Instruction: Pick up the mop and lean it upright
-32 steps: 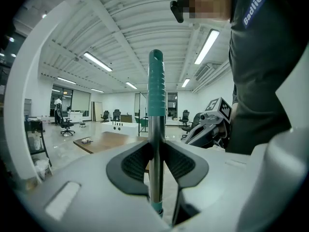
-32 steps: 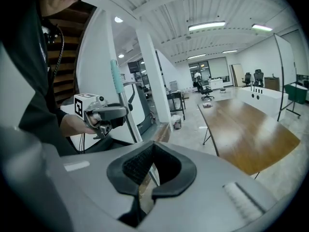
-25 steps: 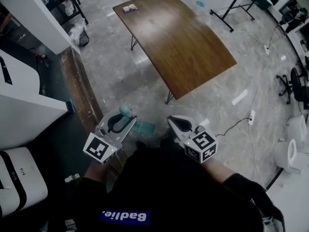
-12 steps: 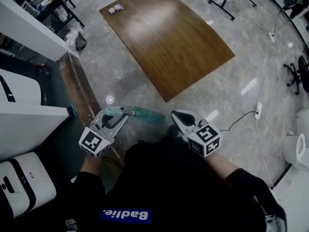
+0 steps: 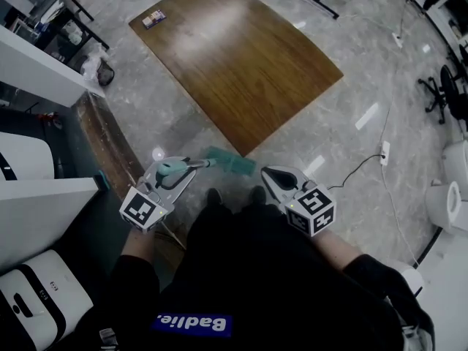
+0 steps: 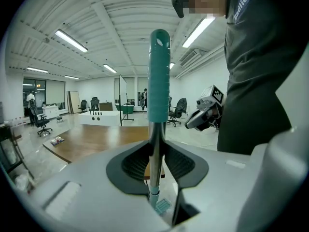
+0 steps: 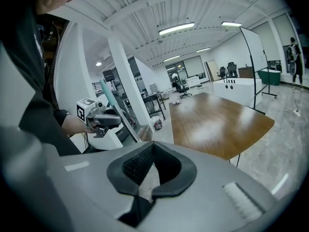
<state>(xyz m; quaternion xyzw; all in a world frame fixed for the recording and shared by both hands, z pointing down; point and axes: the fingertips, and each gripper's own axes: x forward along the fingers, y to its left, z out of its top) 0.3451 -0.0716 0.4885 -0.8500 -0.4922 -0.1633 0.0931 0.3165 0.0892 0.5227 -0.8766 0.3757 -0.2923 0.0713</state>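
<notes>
The mop (image 5: 228, 162) stands tilted, its teal head on the floor just off the corner of the wooden table (image 5: 234, 57), near the person's feet. The left gripper (image 5: 183, 170) is clamped on its metal shaft, just under the teal grip. The right gripper (image 5: 274, 175), alongside, has its 2 jaws closed on nothing.

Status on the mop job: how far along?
Done: the mop is picked up, its handle clamped in the left gripper. In hand: it is held tilted, its head down near the floor by the table. The right gripper is shut and empty. Left: stand the mop upright against some support. It leans on nothing yet.
</notes>
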